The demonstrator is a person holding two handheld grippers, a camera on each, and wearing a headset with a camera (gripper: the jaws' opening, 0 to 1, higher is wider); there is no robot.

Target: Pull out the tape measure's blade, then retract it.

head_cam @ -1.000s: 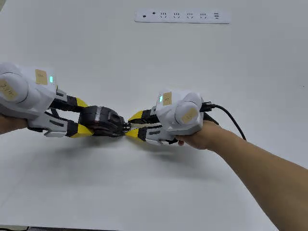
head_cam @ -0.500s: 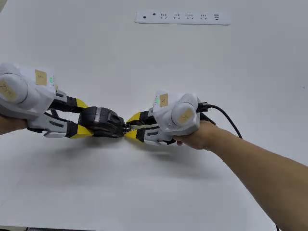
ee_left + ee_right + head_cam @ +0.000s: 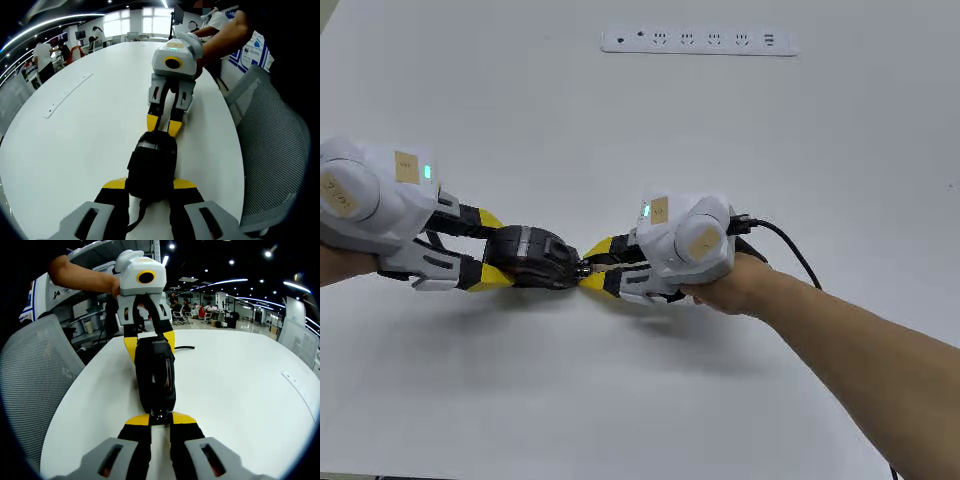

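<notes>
**Blade held at the mouth of the case, almost none of it drawn out**

The right gripper [image 3: 160, 419] has its jaws pressed close on the blade tip [image 3: 159, 414], right at the front of the tape measure [image 3: 156, 372]. The left gripper [image 3: 150, 185] clamps the black case of the tape measure [image 3: 152, 162] from the opposite side, its yellow jaws tight on the two flanks. In the head view the two grippers meet nose to nose just above the white table [image 3: 720, 130]. The case sits between the left jaws, and the right gripper [image 3: 592, 264] is just beside the case's mouth. Only a short pale strip shows between the right jaws; it is probably the blade.

Judging by this, both grips the task needs are in place, yet hardly any blade is out. Either the pull has barely begun, leaving the full draw and the retract to do, or the blade is nearly back in. These pictures alone do not settle which. A power strip [image 3: 700, 41] lies well apart at the far side of the table.
</notes>
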